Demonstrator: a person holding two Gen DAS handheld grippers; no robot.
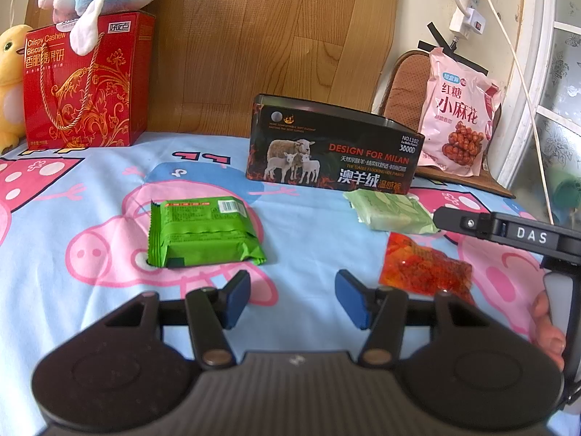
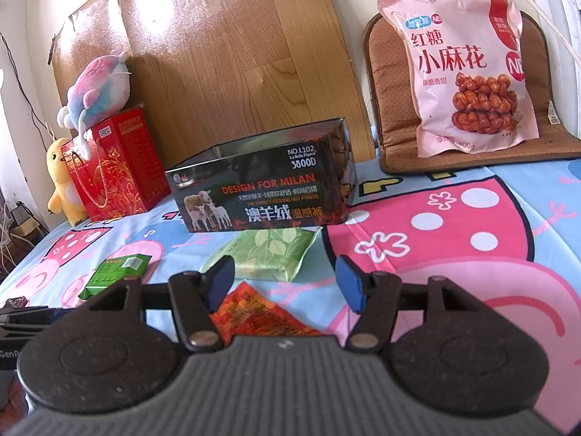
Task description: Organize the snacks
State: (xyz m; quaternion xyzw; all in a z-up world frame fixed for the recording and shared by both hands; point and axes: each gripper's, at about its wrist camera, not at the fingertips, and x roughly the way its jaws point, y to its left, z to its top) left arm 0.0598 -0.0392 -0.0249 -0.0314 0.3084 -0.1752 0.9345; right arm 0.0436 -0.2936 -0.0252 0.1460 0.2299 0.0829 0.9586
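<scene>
Both grippers released over the bed, snacks loose before the tin.
We see left gripper (image 1: 293, 299) and right gripper (image 2: 285, 287) spread, gripping nothing; green packet (image 1: 203, 234), pale green packet (image 1: 392, 210), red packet (image 1: 425, 272) lie near open tin (image 1: 332, 145).

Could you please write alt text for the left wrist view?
The open left gripper hovers over a cartoon-pig bedsheet, holding nothing. Ahead lie a bright green snack packet, a pale green packet, a red-orange packet and a black open tin box.
</scene>
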